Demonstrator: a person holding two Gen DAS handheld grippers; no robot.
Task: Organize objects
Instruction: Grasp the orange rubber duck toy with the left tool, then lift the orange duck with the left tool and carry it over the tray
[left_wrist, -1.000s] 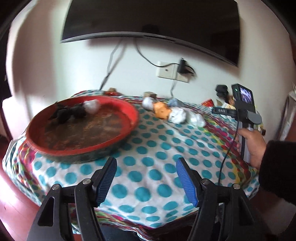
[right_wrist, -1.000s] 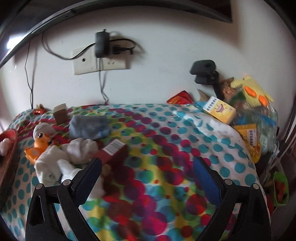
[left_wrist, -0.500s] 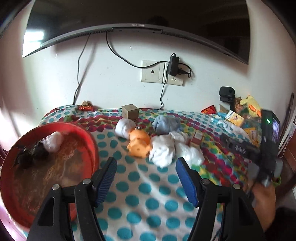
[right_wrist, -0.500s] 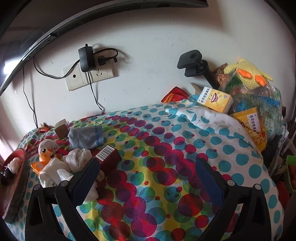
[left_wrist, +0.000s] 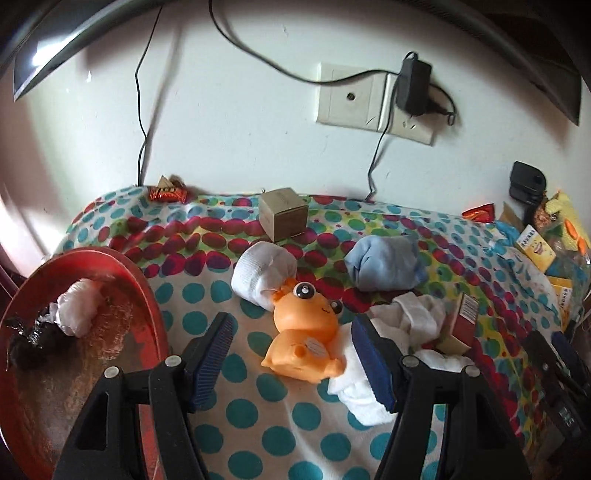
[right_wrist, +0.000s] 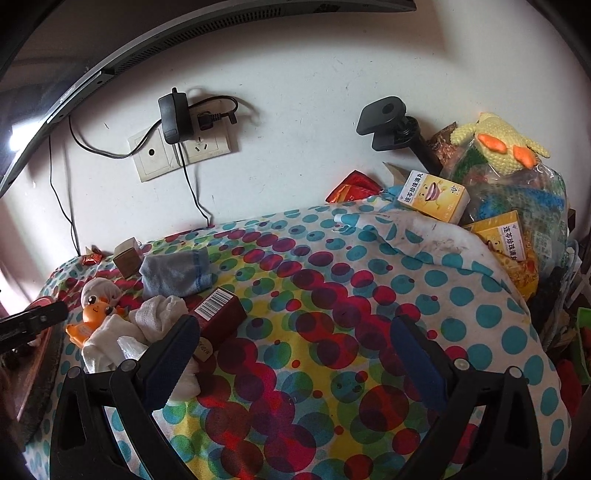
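An orange rubber toy animal (left_wrist: 303, 339) lies on the spotted tablecloth (left_wrist: 236, 413), just ahead of my left gripper (left_wrist: 295, 356) and in line with the gap between its blue pads. The gripper is open and neither pad touches the toy. Around the toy lie a rolled white sock (left_wrist: 264, 275), a rolled blue sock (left_wrist: 384, 266), crumpled white cloth (left_wrist: 406, 321) and a dark red box (left_wrist: 465, 317). My right gripper (right_wrist: 295, 354) hangs wide open over bare cloth, with the red box (right_wrist: 218, 314) just beyond its left finger. The orange toy (right_wrist: 92, 314) shows at far left.
A red round tray (left_wrist: 147, 295) at the left holds a white wad (left_wrist: 79, 306) and a black wad (left_wrist: 29, 339). A small cardboard box (left_wrist: 282, 218) and a candy wrapper (left_wrist: 166, 192) sit by the wall. Yellow boxes (right_wrist: 432, 195), a knitted duck (right_wrist: 498, 144) and bags crowd the right end.
My left gripper has swung right from in front of the red tray to the pile with the orange toy, and closer to it. The right gripper's jaws have spread slightly wider.
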